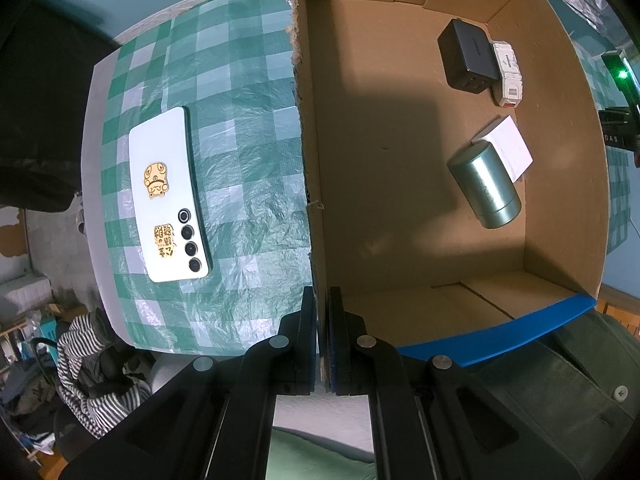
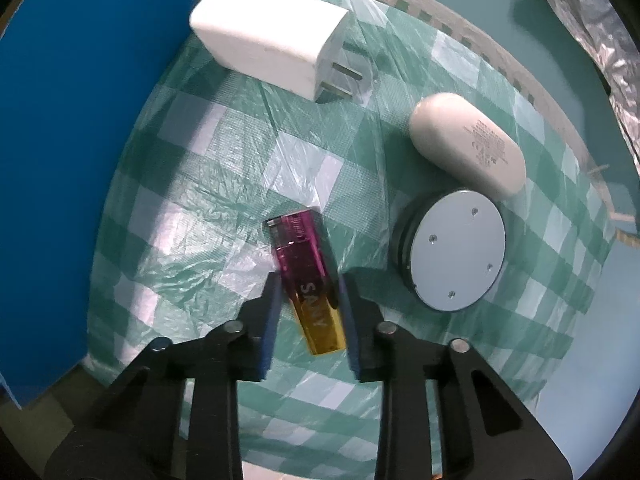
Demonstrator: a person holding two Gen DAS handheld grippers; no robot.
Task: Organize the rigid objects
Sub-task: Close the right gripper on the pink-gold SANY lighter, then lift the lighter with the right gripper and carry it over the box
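Note:
My left gripper (image 1: 322, 300) is shut on the near wall of a cardboard box (image 1: 310, 152). Inside the box lie a black charger (image 1: 468, 56), a small white and red box (image 1: 509, 74), a white block (image 1: 508, 148) and a green metal cylinder (image 1: 484, 184). A white phone (image 1: 168, 196) with gold stickers lies face down on the checked cloth left of the box. My right gripper (image 2: 308, 288) is open around a purple and gold lighter (image 2: 310, 284) lying on the cloth; the fingers straddle it, apart from its sides.
A white plug adapter (image 2: 268, 36), a white oval case (image 2: 468, 144) and a round grey disc (image 2: 456, 252) lie on the green checked cloth (image 2: 224, 184). The box's blue outer wall (image 2: 76, 160) stands at the left. The table edge is near the front.

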